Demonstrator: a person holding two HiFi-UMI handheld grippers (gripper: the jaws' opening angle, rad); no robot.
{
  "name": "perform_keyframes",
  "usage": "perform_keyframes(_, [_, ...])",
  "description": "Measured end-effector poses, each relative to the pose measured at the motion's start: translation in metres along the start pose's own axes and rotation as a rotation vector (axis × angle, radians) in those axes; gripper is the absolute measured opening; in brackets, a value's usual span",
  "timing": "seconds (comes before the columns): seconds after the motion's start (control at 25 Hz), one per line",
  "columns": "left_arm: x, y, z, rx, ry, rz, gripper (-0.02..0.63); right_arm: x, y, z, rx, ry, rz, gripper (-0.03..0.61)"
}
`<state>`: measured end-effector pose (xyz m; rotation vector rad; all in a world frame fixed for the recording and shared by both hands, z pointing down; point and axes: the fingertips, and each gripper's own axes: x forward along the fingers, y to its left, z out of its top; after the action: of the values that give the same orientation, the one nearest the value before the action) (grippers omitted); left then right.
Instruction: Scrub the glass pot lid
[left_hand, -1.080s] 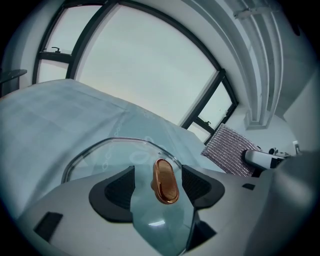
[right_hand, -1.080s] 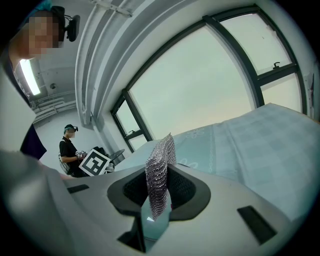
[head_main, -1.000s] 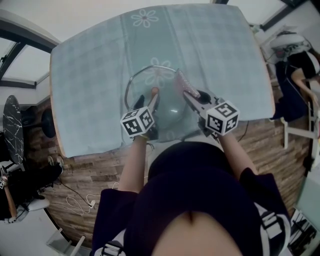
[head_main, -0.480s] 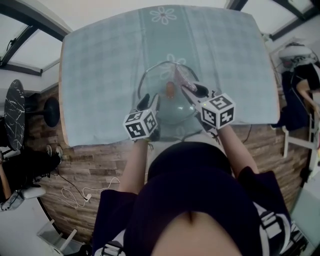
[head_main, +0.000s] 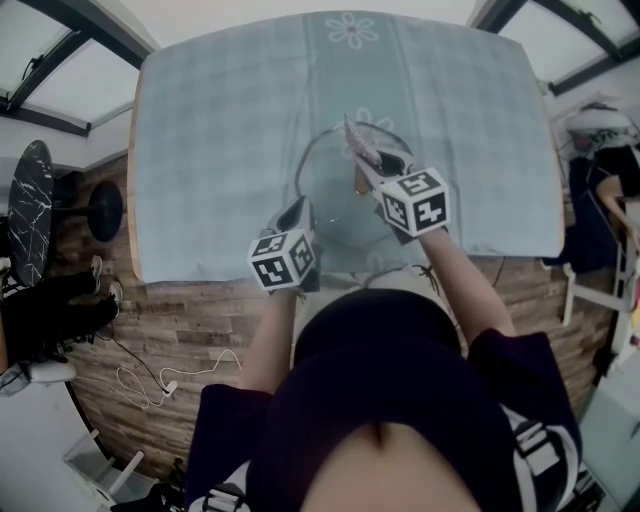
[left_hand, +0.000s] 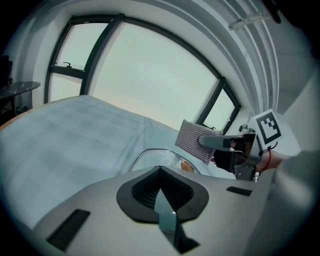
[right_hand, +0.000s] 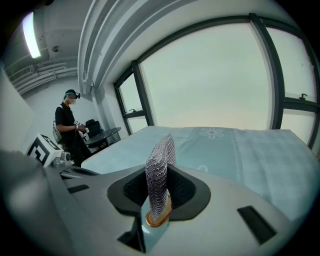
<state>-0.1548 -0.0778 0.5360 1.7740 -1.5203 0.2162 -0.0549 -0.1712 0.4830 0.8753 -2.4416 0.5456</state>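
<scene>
Pale blue checked cloth (head_main: 210, 150) with flower prints covers the table, and tall windows (right_hand: 215, 80) stand behind it.

The left gripper (left_hand: 161, 199) has just been closing. Its jaws now meet with nothing between them. In the head view the left gripper (head_main: 298, 213) sits at lower centre, its tips just beside the lid's lower left edge; whether they touch it I cannot tell.

The right gripper (right_hand: 156, 202) is clamped on a grey mesh scrubber (right_hand: 160, 167), which stands upright out of its jaws. In the head view the right gripper (head_main: 372, 160) is above the lid's right part, and the scrubber (head_main: 356, 141) reaches past the lid's upper edge.

The lid (head_main: 335, 205) lies on the cloth at the centre of the frame. It is a clear glass dome with a thin metal rim (head_main: 302, 170), and the cloth shows through it. A brownish knob (head_main: 360, 182) stands near its middle.

At the left of the right gripper view, a person (right_hand: 67, 125) stands well off from the table.
</scene>
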Motion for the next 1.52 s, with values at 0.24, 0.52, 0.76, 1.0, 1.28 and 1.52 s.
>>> perform_keyframes(0.24, [-0.011,0.018,-0.006,-0.015,0.022,0.001,0.0,0.033,-0.002,0.005,-0.033,0.026,-0.065,0.081])
perform_keyframes(0.52, [-0.021,0.037,-0.017,-0.025,0.05,-0.01,0.0,0.066,-0.006,0.003,-0.112,0.082,-0.121,0.081])
perform_keyframes(0.76, [-0.032,0.055,-0.024,-0.032,0.06,0.008,0.0,0.082,-0.001,-0.009,-0.157,0.129,-0.139,0.081])
perform_keyframes(1.0, [-0.041,0.069,-0.032,-0.051,0.066,0.025,0.0,0.086,0.009,-0.024,-0.216,0.177,-0.141,0.081])
perform_keyframes(1.28, [-0.044,0.072,-0.037,-0.055,0.072,0.017,0.0,0.087,0.023,-0.037,-0.297,0.199,-0.133,0.081])
perform_keyframes(1.52, [-0.048,0.069,-0.044,-0.062,0.082,0.002,0.0,0.08,0.042,-0.045,-0.324,0.198,-0.111,0.081])
